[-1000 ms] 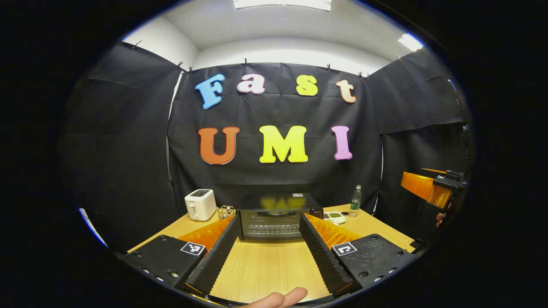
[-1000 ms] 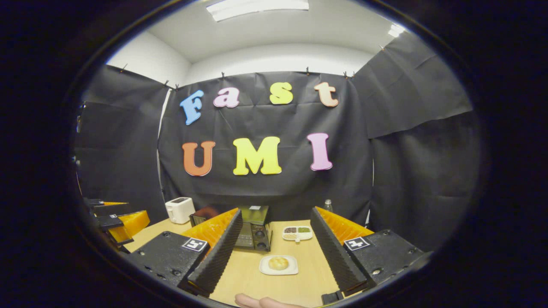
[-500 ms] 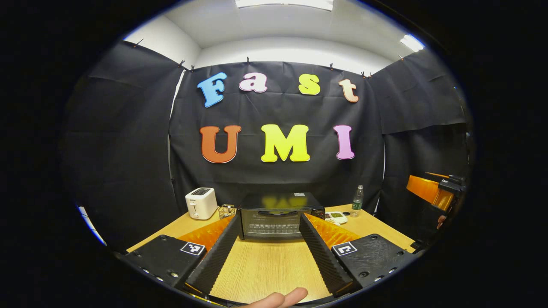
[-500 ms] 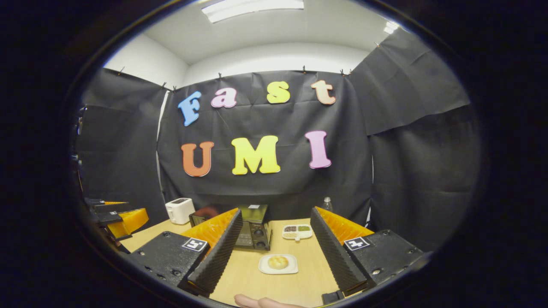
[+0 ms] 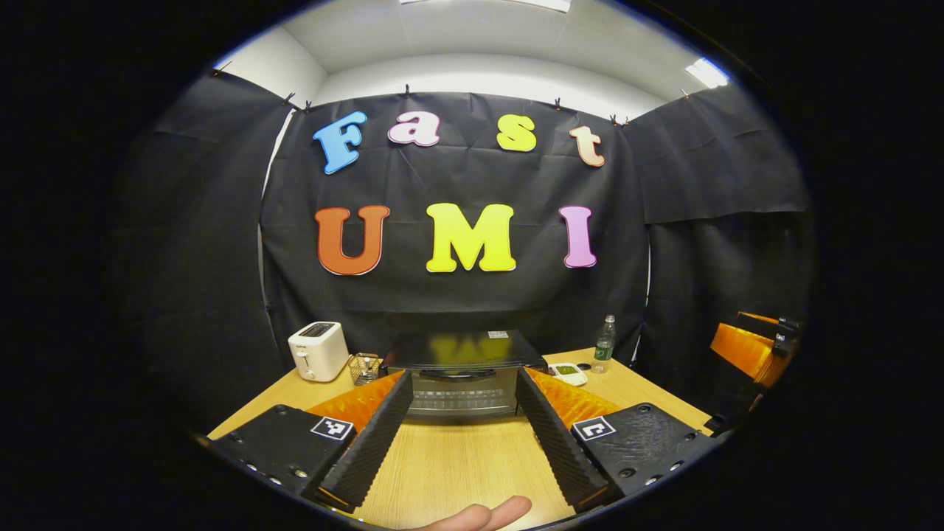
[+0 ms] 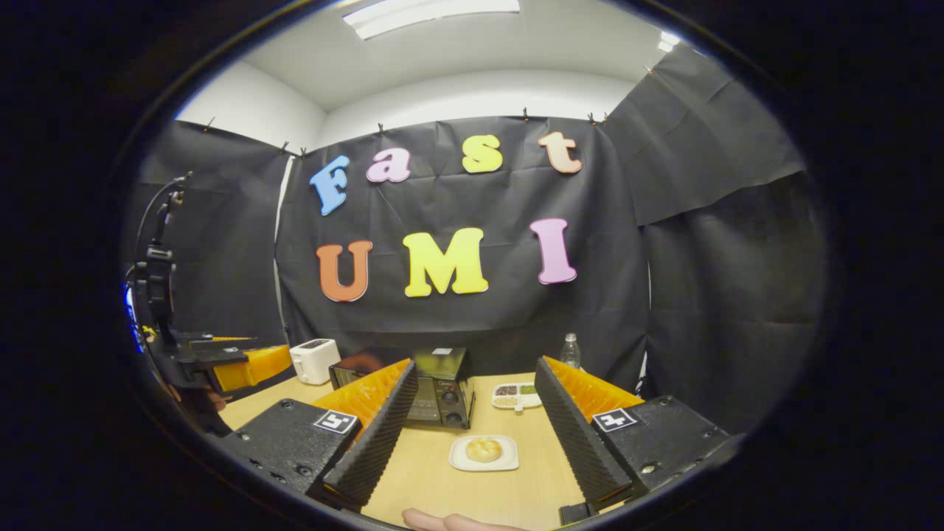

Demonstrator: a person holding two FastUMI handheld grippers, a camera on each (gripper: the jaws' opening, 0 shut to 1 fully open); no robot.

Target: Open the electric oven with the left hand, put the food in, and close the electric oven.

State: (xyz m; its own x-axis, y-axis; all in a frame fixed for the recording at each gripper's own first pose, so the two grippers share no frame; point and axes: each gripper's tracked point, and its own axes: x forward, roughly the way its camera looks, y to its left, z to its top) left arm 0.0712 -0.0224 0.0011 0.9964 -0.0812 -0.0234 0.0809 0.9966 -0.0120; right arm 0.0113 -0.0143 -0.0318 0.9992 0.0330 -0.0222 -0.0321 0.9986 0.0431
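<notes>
The left claw hung above the counter with its fingers spread wide apart and nothing between them; straight ahead of it, framed in the gap, stood the electric oven, its door shut and the dark bar handle running along the door's top edge; the claw stood well short of it. The right claw was likewise spread apart and empty; just ahead of it and slightly below lay the bun on a small white plate, with the oven beyond and to its left. The main risk, as I judged it, lay in the approach to the handle: it was thin and sat close against the door, so a claw arriving too low could push on the glass and shove the light oven backward, while one closing too early could miss the bar; a pull not following the door's downward arc might drag the oven forward or slip off. A wire basket and a white toaster stood left of the oven, a divided snack tray and a plastic bottle to its right; a swinging door or a wide elbow could knock them; the plate near the counter's front could also be nudged by the right claw.
</notes>
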